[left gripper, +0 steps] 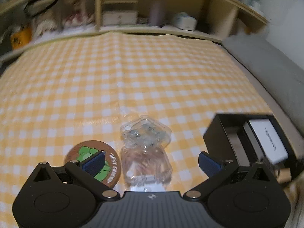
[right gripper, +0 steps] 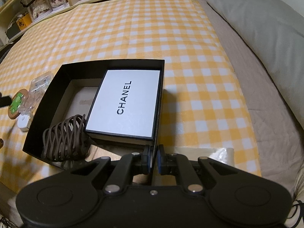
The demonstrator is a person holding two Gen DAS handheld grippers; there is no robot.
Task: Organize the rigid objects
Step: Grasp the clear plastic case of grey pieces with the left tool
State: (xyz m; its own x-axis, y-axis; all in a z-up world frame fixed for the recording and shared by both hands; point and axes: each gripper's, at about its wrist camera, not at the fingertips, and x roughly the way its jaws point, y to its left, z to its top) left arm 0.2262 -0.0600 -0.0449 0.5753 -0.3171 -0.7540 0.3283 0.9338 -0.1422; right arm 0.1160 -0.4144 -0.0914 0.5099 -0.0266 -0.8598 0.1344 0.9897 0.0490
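Observation:
My left gripper is open above the checked cloth, its fingers to either side of two clear plastic cases. A round brown coaster with a green figure lies under the left finger. A small white item lies at the near end of the cases. My right gripper is shut on the near wall of the open black box. Inside the box lie a white CHANEL box and a brown hair claw. The coaster and clear cases lie left of the box.
A yellow-and-white checked cloth covers the bed. A grey pillow lies at the right. Wooden shelves with boxes and clutter stand behind the bed. The black box sits right of my left gripper.

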